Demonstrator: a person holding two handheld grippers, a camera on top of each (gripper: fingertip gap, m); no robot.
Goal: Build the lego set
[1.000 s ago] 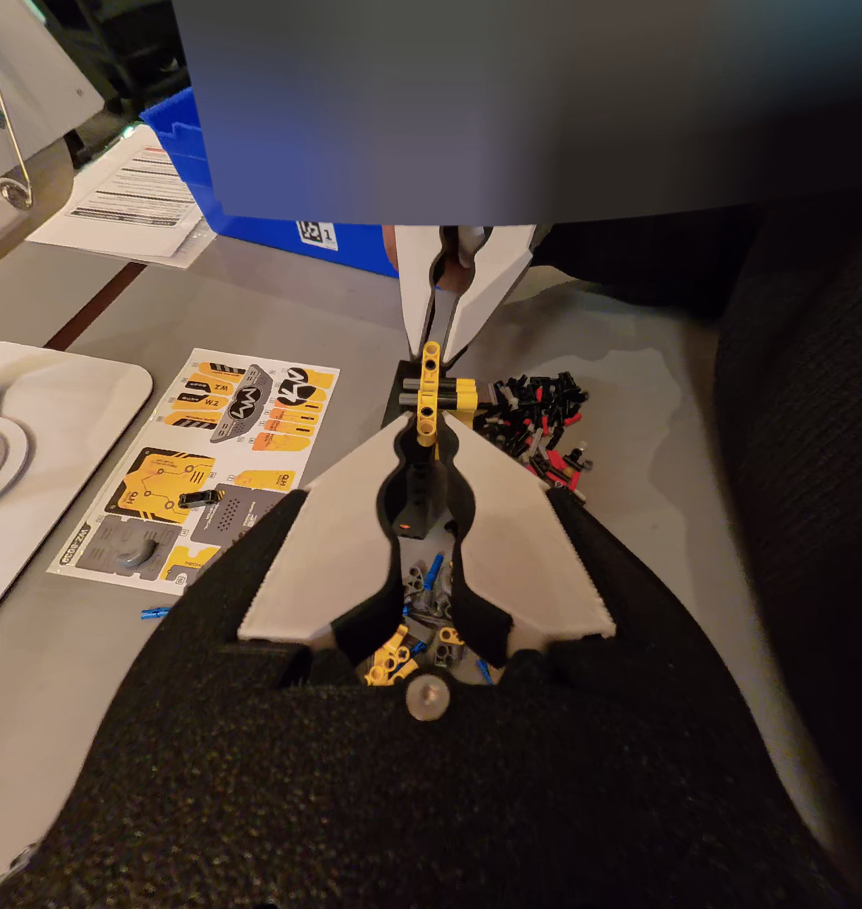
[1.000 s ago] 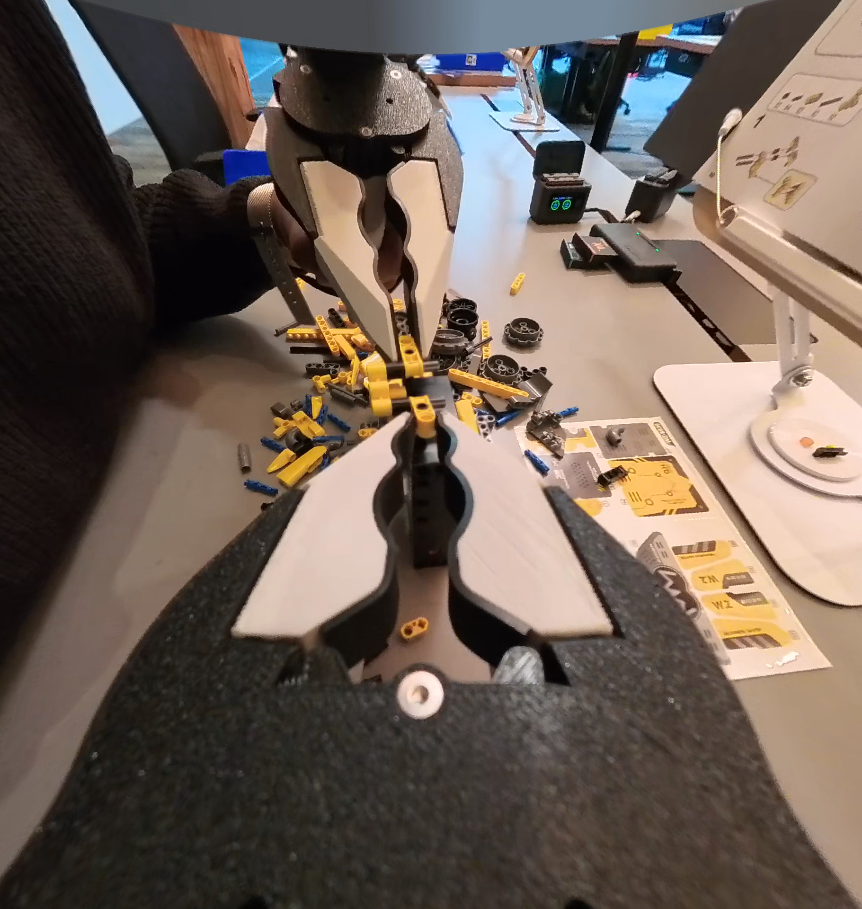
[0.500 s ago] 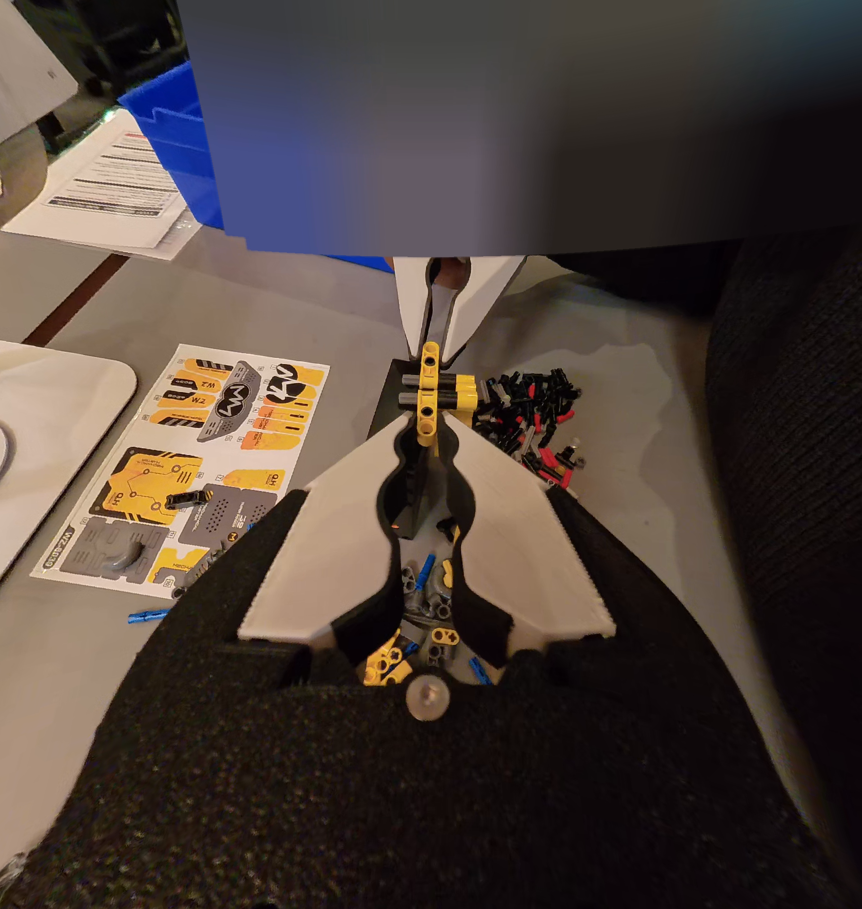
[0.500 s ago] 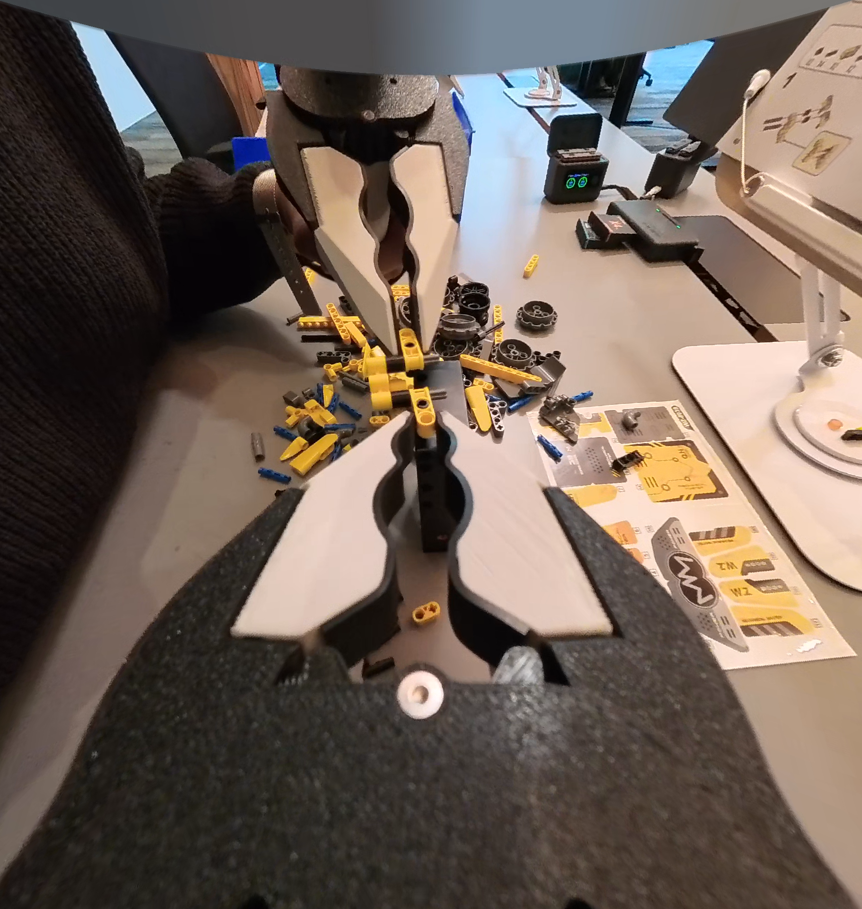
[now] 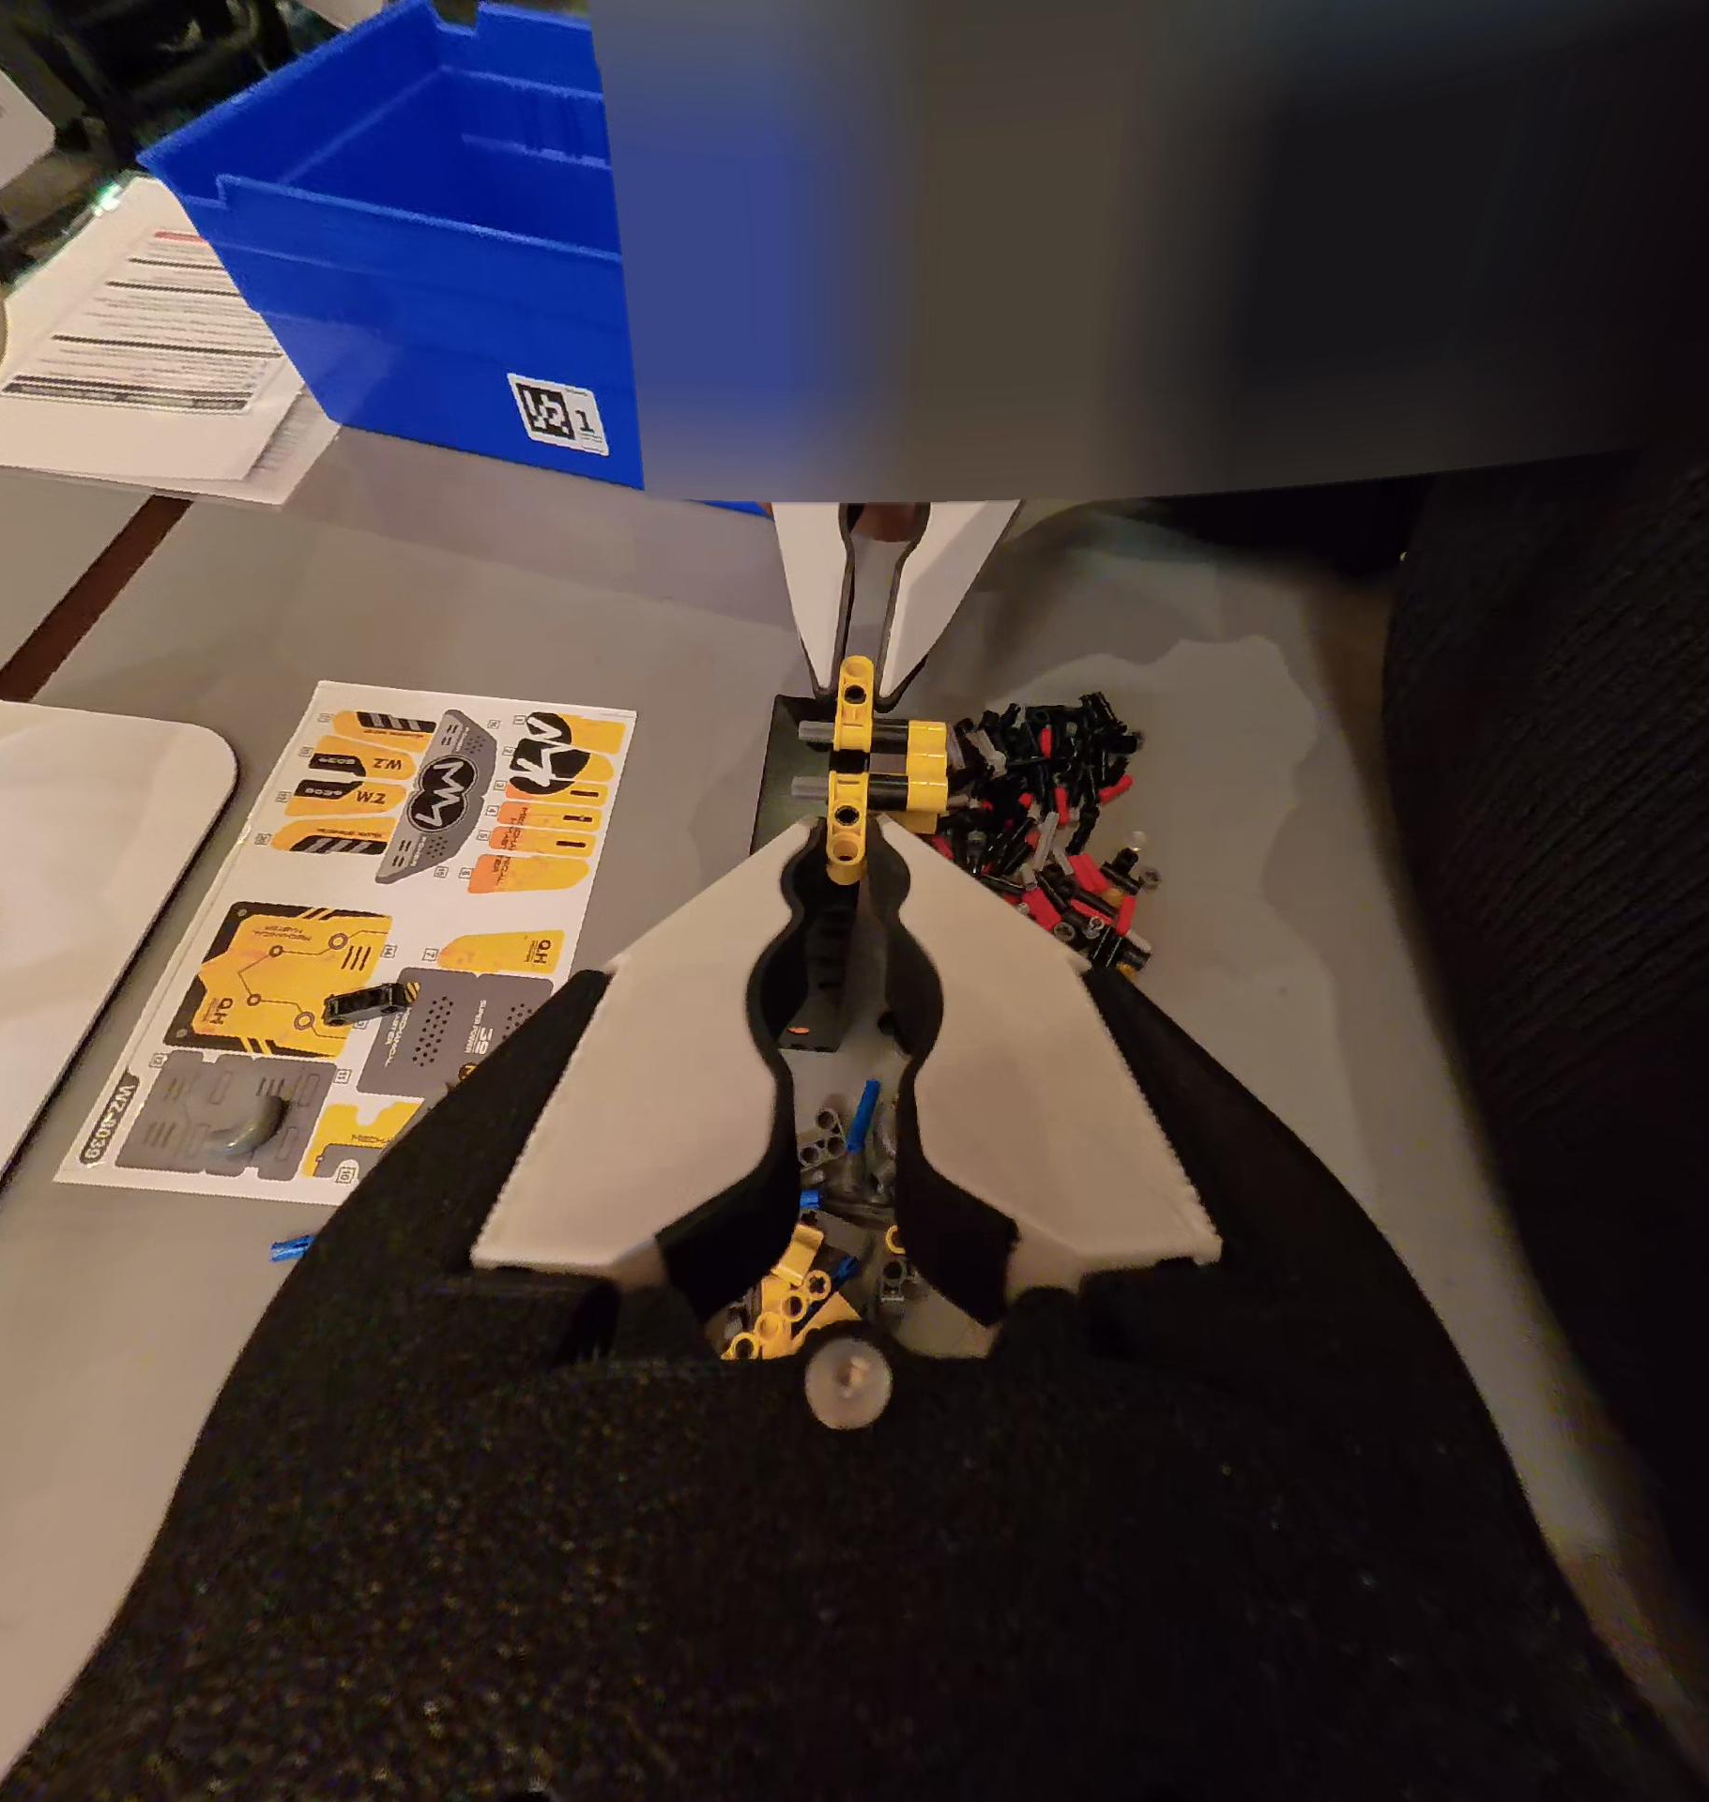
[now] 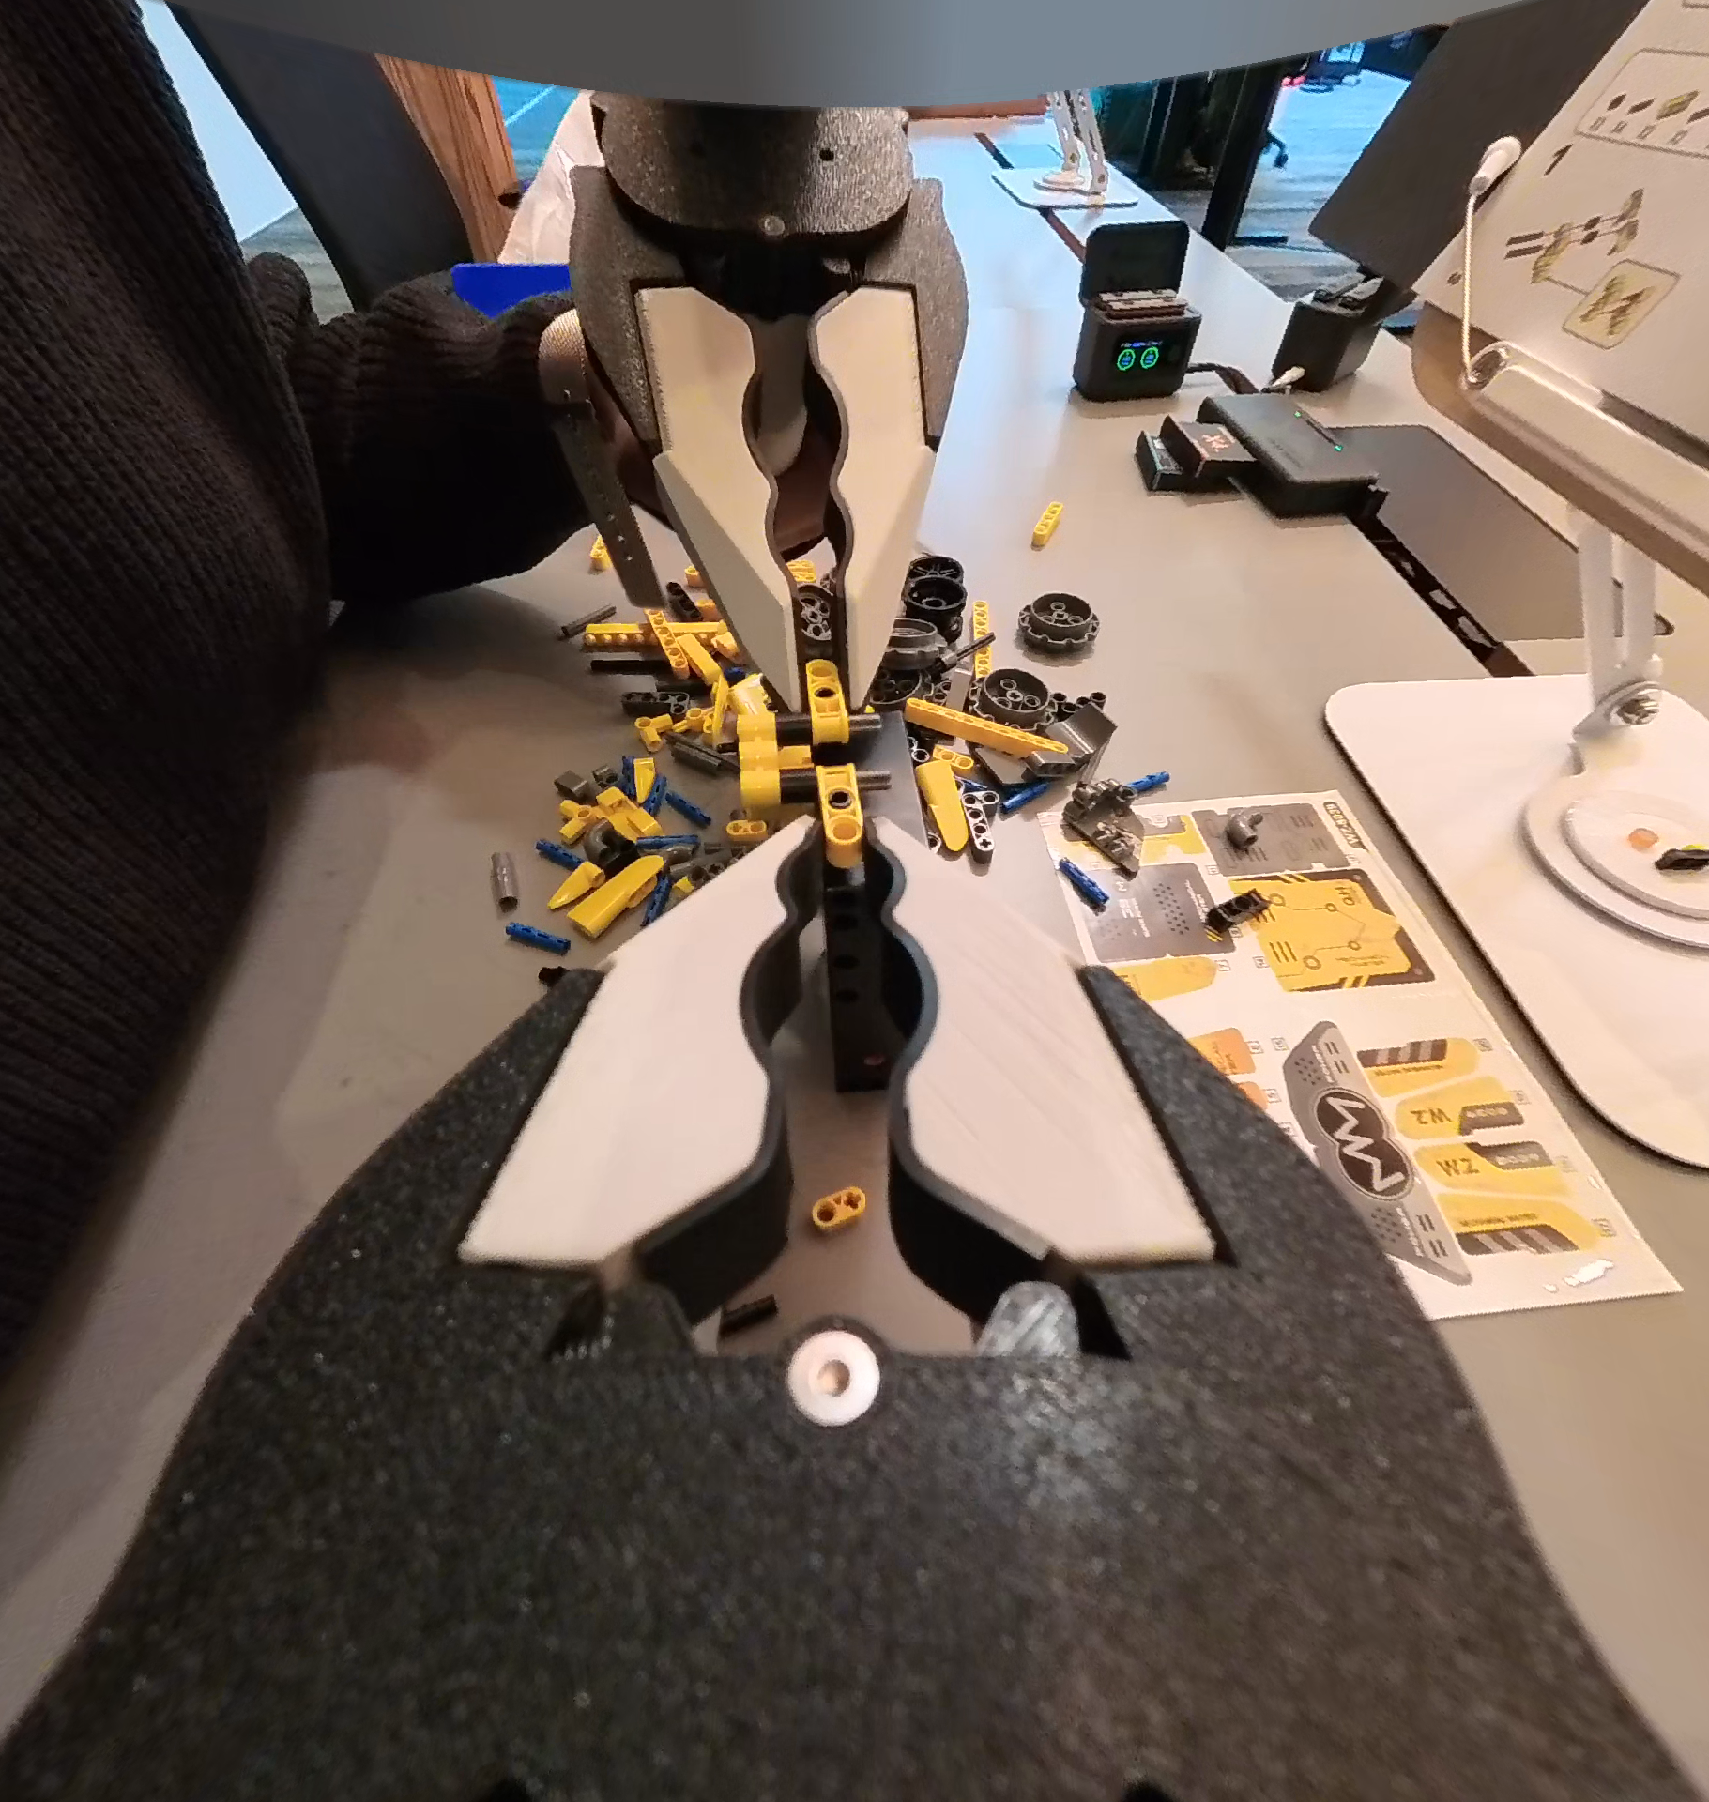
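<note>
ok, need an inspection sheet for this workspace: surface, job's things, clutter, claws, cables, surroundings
Surface: grey table, bare patches between parts.
Job's things: yellow-and-black beam assembly, held at both ends off the table.
Clutter: yellow, grey and blue loose parts; black and red pins; wheel hubs; sticker sheet with a small black part on it.
Claws: left claw shut on the assembly's near end; right claw shut on the opposite end, tips facing.
Cables: a cable between the small black devices at the far edge.
Surroundings: blue bin, printed paper, white stand holding an instruction booklet, person's dark sleeve.
</note>
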